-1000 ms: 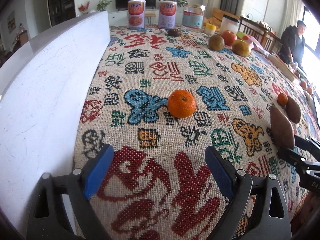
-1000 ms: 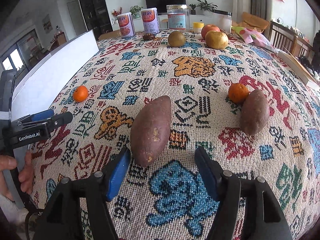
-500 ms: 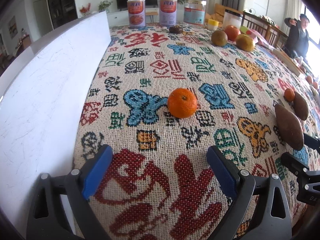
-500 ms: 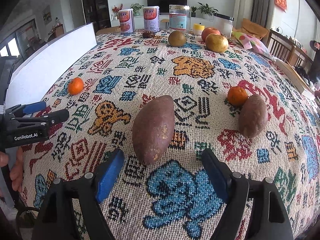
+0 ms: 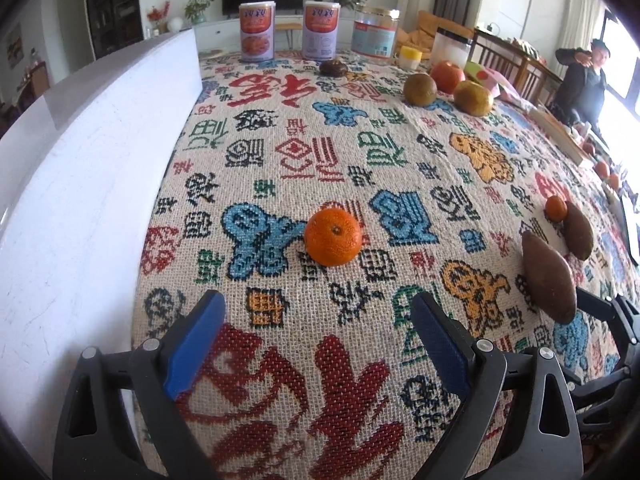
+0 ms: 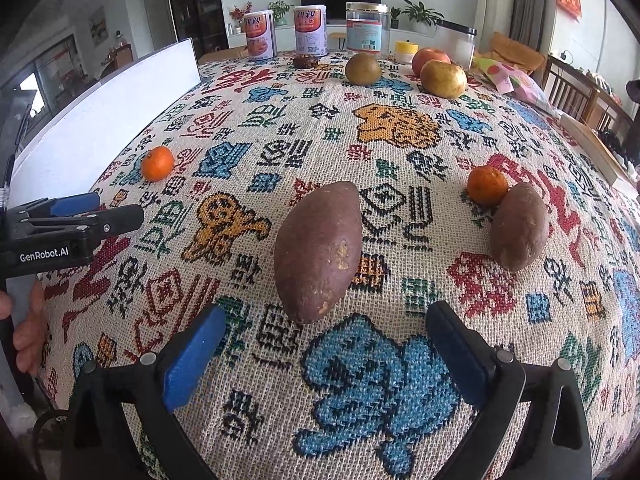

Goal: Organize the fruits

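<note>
A tangerine (image 5: 333, 236) lies on the patterned cloth ahead of my open, empty left gripper (image 5: 316, 340); it also shows in the right wrist view (image 6: 157, 163). A large sweet potato (image 6: 318, 250) lies just beyond my open, empty right gripper (image 6: 326, 346). A second tangerine (image 6: 487, 185) touches a smaller sweet potato (image 6: 519, 226) to the right. A brown-green round fruit (image 6: 363, 69), a yellow-brown fruit (image 6: 443, 79) and a red apple (image 6: 429, 58) sit at the far side.
A white board (image 5: 80, 184) stands along the table's left edge. Two cans (image 6: 260, 35), two clear jars (image 6: 367, 28), a small yellow-lidded tub (image 6: 405, 50) and a dark nut-like thing (image 6: 305, 61) stand at the back. A person (image 5: 582, 80) is at the far right.
Both grippers have drawn back and risen slightly, so the fruits sit a bit farther ahead. Both jaws stay open. Nothing on the cloth has moved.
</note>
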Demonstrator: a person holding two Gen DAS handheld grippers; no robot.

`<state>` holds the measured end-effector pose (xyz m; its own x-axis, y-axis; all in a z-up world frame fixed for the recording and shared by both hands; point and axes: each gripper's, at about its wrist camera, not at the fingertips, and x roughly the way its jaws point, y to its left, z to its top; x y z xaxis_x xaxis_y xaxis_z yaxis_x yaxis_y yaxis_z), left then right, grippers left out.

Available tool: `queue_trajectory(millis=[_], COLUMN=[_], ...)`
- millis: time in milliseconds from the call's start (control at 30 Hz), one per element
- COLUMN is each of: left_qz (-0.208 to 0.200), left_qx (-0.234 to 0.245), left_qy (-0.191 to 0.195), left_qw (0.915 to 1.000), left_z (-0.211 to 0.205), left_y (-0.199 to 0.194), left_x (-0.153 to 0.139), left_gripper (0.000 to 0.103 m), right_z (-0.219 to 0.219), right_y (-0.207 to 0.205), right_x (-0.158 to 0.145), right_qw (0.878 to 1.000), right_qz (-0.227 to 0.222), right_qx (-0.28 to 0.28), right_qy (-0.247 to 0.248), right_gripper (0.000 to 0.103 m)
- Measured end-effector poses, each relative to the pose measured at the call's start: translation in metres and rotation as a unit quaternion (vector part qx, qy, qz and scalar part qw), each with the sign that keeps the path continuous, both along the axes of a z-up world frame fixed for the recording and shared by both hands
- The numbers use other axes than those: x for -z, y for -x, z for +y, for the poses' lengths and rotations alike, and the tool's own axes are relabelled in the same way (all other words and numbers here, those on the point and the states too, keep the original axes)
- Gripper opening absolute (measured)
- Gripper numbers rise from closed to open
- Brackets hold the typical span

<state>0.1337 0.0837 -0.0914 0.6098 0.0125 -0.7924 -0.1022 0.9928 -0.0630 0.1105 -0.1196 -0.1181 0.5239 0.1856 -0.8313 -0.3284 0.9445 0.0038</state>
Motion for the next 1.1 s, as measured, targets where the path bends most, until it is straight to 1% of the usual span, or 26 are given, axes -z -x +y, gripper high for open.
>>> queue_trajectory(millis=[100,167,200,233,300,333,367,400,433,467,533,600,633,667,700,733,767,833,900,967,1100], left_qz=[-0.001,0.006,0.016,0.010,0.006,0.003,0.000,-0.002,-0.002,-0.002,0.000,0.001,0.001,-0.001,-0.004,-0.007,-0.009,-0.020,-0.034,-0.049,-0.069], left_qx=[0.007,0.012,0.014,0.015,0.007,0.004,0.003,0.004,0.005,0.007,0.014,0.020,0.022,0.025,0.028,0.030,0.031,0.033,0.029,0.019,-0.018], left_qy=[-0.019,-0.037,-0.045,-0.040,-0.031,-0.023,-0.011,-0.001,0.007,0.013,0.025,0.035,0.040,0.044,0.050,0.056,0.066,0.090,0.108,0.120,0.139], left_qw=[0.9998,0.9992,0.9988,0.9990,0.9995,0.9997,0.9999,1.0000,1.0000,0.9999,0.9996,0.9992,0.9990,0.9987,0.9983,0.9979,0.9973,0.9952,0.9932,0.9914,0.9877], left_z=[-0.010,-0.017,-0.019,-0.019,-0.015,-0.014,-0.012,-0.011,-0.011,-0.012,-0.013,-0.014,-0.013,-0.012,-0.010,-0.008,-0.004,0.005,0.018,0.033,0.072], left_y=[-0.018,-0.028,-0.031,-0.032,-0.028,-0.024,-0.018,-0.012,-0.006,0.000,0.010,0.022,0.028,0.035,0.042,0.050,0.057,0.075,0.092,0.105,0.122], left_x=[-0.001,0.004,0.008,0.009,0.007,0.005,0.002,-0.002,-0.005,-0.010,-0.019,-0.032,-0.039,-0.046,-0.054,-0.062,-0.072,-0.091,-0.111,-0.129,-0.152], left_gripper=[0.093,0.072,0.041,0.031,0.029,0.028,0.028,0.028,0.028,0.028,0.028,0.028,0.028,0.028,0.028,0.028,0.028,0.028,0.028,0.028,0.028], right_z=[-0.001,-0.004,-0.008,-0.014,-0.031,-0.039,-0.045,-0.047,-0.045,-0.041,-0.028,-0.014,-0.006,0.001,0.008,0.015,0.020,0.022,0.019,0.013,0.019], right_y=[0.000,-0.001,-0.001,-0.001,-0.001,-0.001,-0.003,-0.009,-0.016,-0.022,-0.035,-0.054,-0.062,-0.069,-0.075,-0.076,-0.078,-0.077,-0.072,-0.067,-0.058], right_x=[0.000,-0.002,-0.004,-0.007,-0.016,-0.019,-0.021,-0.021,-0.022,-0.024,-0.030,-0.028,-0.025,-0.019,-0.014,-0.016,-0.016,-0.016,-0.020,-0.026,-0.046], right_qw=[1.000,1.000,0.999,0.998,0.994,0.991,0.988,0.985,0.983,0.983,0.985,0.985,0.986,0.985,0.983,0.985,0.985,0.984,0.983,0.981,0.967], right_qz=[0.000,0.001,0.002,0.004,0.002,0.004,0.014,0.040,0.067,0.083,0.097,0.126,0.140,0.158,0.177,0.170,0.174,0.180,0.180,0.183,0.185], right_qx=[0.000,0.002,0.005,0.010,0.026,0.036,0.047,0.055,0.055,0.053,0.046,0.045,0.042,0.033,0.022,0.012,0.002,-0.004,-0.003,0.007,0.006], right_qy=[-0.002,-0.016,-0.033,-0.057,-0.109,-0.130,-0.147,-0.156,-0.160,-0.156,-0.137,-0.107,-0.082,-0.057,-0.036,-0.010,0.005,0.003,-0.022,-0.067,-0.176], right_gripper=[0.100,0.100,0.100,0.099,0.096,0.092,0.084,0.077,0.067,0.066,0.066,0.064,0.060,0.047,0.044,0.040,0.040,0.040,0.039,0.039,0.039])
